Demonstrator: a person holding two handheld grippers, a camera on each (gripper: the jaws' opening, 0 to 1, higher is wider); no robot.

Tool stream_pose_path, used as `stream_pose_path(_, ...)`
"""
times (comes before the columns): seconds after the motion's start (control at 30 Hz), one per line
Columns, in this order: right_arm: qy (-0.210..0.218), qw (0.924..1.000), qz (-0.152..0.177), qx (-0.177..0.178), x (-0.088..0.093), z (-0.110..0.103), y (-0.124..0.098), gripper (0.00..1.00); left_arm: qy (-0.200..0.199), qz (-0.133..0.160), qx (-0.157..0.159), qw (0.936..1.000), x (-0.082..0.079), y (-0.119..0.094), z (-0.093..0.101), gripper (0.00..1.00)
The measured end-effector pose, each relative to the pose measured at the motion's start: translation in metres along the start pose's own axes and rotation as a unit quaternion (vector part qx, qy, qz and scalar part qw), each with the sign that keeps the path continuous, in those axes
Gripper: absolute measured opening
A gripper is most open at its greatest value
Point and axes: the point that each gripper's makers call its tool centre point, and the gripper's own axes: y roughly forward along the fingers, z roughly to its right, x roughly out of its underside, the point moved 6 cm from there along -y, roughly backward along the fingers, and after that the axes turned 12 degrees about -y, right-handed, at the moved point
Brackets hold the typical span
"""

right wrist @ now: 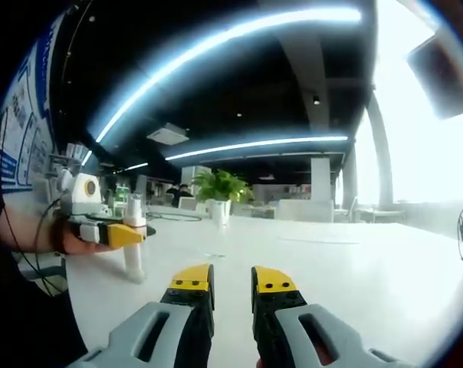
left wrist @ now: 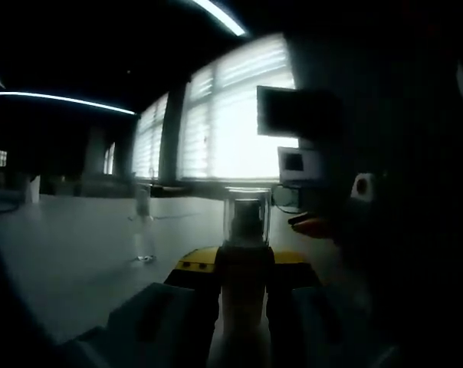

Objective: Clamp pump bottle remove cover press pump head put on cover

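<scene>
In the left gripper view my left gripper (left wrist: 243,264) is shut on the pump bottle (left wrist: 243,303), which stands upright between the yellow-tipped jaws. Its clear cover (left wrist: 247,215) sits on top, over the dark pump head. The right gripper view shows the same bottle (right wrist: 132,264) at the left, resting on the white table (right wrist: 331,268), cover (right wrist: 134,205) on, with the left gripper (right wrist: 124,234) clamped round its neck and a hand behind. My right gripper (right wrist: 232,287) hovers low over the table to the right of the bottle, jaws a little apart with nothing between them.
A small clear bottle-like thing (left wrist: 143,222) stands on the table to the left. A monitor (left wrist: 297,111) and a small screen (left wrist: 297,162) are by the bright windows. An orange-tipped thing (left wrist: 312,225) shows at the dark right. A potted plant (right wrist: 220,192) stands far back.
</scene>
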Motion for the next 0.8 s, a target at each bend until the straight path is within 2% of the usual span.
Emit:
stream_pose_path(0.23, 0.004, 1.0, 0.0, -0.001, 0.002, 0.002, 0.001, 0.14, -0.002, 0.001, 0.003, 1.0, 0.001, 0.001, 0.002, 0.13)
stream_pose_path(0.43, 0.05, 0.9986, 0.008, -0.013, -0.007, 0.005, -0.002, 0.15, 0.0, 0.001, 0.002, 1.0, 0.001, 0.0, 0.002, 0.13)
stream_pose_path(0.6, 0.064, 0.9978, 0.015, -0.013, -0.037, 0.002, -0.003, 0.16, 0.002, 0.001, 0.0, 1.0, 0.001, -0.001, 0.002, 0.13)
stream_pose_path(0.8, 0.039, 0.9985, 0.023, -0.031, -0.067, -0.015, 0.005, 0.16, 0.003, 0.003, -0.009, 1.0, 0.0, -0.002, 0.0, 0.13)
